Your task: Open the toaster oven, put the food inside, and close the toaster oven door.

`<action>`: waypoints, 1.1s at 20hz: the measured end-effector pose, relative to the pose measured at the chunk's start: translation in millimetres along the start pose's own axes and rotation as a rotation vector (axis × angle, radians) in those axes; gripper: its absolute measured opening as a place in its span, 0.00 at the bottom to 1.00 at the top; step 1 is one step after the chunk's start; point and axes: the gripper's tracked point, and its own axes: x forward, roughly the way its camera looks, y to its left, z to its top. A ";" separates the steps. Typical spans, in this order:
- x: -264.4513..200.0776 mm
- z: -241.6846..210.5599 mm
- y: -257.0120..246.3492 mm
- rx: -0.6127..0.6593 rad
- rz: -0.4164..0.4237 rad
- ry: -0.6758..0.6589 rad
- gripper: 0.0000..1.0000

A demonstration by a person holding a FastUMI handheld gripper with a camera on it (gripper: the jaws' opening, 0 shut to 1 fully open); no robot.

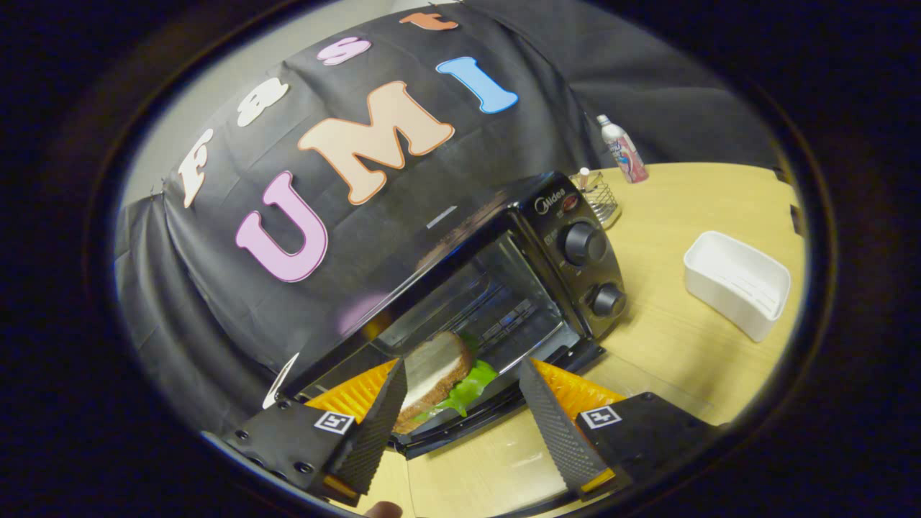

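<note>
Clearly, the toaster oven [504,266] stood with its door [496,406] dropped open, and the sandwich [435,378] lay at the mouth of the cavity, resting on the lowered door just where it met the oven's front edge. The sandwich was a slice of brown-crusted bread with green lettuce [471,388] spilling out on the side toward the control panel.

The gripper [460,403] was spread wide, its fingers [557,424] well apart and pressing on nothing. One finger sat just beside the sandwich's crust, possibly touching it; the other stood clear of the lettuce, with open door surface between them. The sandwich lay between the fingers and slightly beyond their tips.

Inside the oven, the wire rack and back wall showed behind the bread, leaving free depth in the cavity. The two knobs [584,243] ran down the panel beside the opening. The door's front lip lay close to the near edge of the wooden table [676,345].

Beside the oven on the knob side, the tabletop was bare for a good stretch. A white rectangular container [737,284] sat well apart from the oven. A small wire holder [601,196] stood just behind the oven's corner, and a spray bottle [623,150] stood beyond it against the black cloth. A fingertip [383,509] showed beneath the gripper.
</note>
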 end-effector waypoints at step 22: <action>-91.2 -61.1 -63.3 -0.496 -0.190 0.233 0.99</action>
